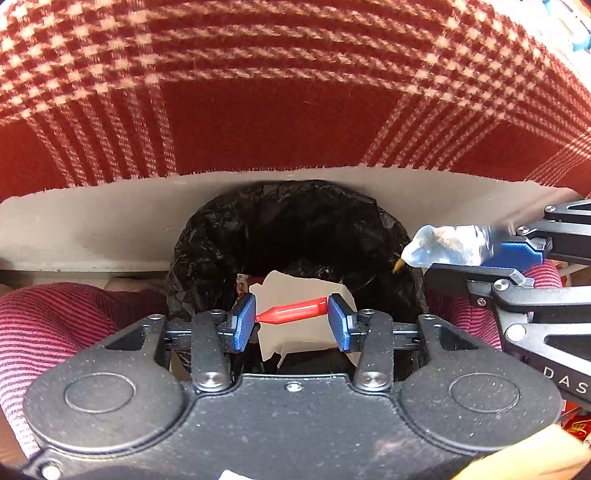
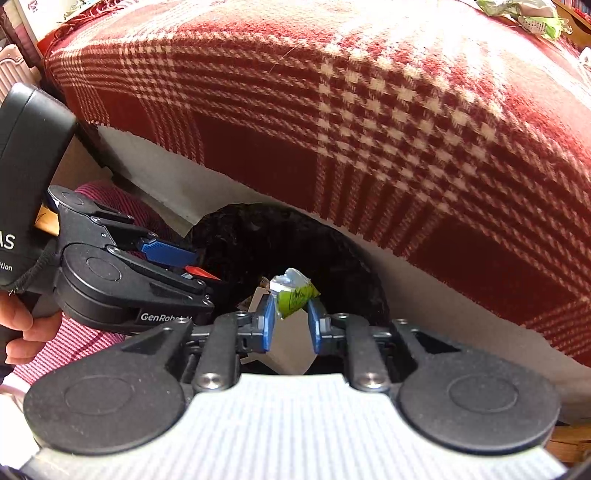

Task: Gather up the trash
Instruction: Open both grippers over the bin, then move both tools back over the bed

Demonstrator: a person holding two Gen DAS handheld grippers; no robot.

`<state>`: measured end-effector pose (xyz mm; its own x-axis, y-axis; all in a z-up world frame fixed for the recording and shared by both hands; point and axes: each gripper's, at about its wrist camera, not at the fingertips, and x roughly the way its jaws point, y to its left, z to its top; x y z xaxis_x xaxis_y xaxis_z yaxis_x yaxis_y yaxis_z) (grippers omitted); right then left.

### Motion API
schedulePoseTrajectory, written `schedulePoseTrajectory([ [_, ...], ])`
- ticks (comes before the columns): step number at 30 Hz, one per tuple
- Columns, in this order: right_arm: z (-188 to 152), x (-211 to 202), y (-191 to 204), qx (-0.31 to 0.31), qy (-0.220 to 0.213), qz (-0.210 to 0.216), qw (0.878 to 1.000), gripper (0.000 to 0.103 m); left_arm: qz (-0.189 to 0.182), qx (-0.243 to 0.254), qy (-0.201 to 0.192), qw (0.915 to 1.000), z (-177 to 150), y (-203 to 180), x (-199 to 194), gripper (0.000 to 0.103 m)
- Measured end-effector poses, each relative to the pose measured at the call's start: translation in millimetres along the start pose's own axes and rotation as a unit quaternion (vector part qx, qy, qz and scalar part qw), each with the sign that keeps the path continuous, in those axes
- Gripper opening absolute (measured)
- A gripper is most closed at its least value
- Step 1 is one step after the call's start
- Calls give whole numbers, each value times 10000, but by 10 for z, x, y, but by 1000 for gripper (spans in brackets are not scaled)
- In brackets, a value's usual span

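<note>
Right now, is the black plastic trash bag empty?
No: a crumpled white paper already lies inside the black plastic trash bag, below the left gripper.

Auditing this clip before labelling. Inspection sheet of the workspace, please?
Surface: red plaid blanket over a pale ledge, behind the bin.
Job's things: black-lined bin holding white paper; red cap; green-and-silver wrapper.
Clutter: green packet at far edge of blanket.
Grippers: left gripper over the bin, cap spanning its pads; right gripper over the bin, jaws parted, wrapper between, right pad apart from it.
Cables: nothing seen.
Surroundings: striped pink sleeves; a hand on the left handle.
</note>
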<state>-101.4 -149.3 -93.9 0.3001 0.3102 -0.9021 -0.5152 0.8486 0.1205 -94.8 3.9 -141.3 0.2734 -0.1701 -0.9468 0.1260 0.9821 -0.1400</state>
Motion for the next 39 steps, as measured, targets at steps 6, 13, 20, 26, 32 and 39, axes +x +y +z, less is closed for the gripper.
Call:
schedulePoseTrajectory([
  [6,-1,6,-46,48,5,38,10000,45,-3,2,40,10000,6,22,25,57],
  [13,-13,-27,-42,68,-15,34,10000,49,22,39,7,10000,8,2,-4,67],
  [20,-10,-211,-54,18,-191,-11,9998,50,28,150,-222,9996,23,-24,-249,69],
  [26,46,-679,-139,-73,-744,-6,9972,57,-136,594,-902,9941,93,-68,-867,76],
  [32,217,-1229,-341,13,-1531,-172,9881,66,-432,726,-1856,9790,380,-47,-1522,85],
  [39,588,-1498,-700,272,-2047,-770,9754,71,-286,601,-2516,9656,985,-56,-1846,88],
])
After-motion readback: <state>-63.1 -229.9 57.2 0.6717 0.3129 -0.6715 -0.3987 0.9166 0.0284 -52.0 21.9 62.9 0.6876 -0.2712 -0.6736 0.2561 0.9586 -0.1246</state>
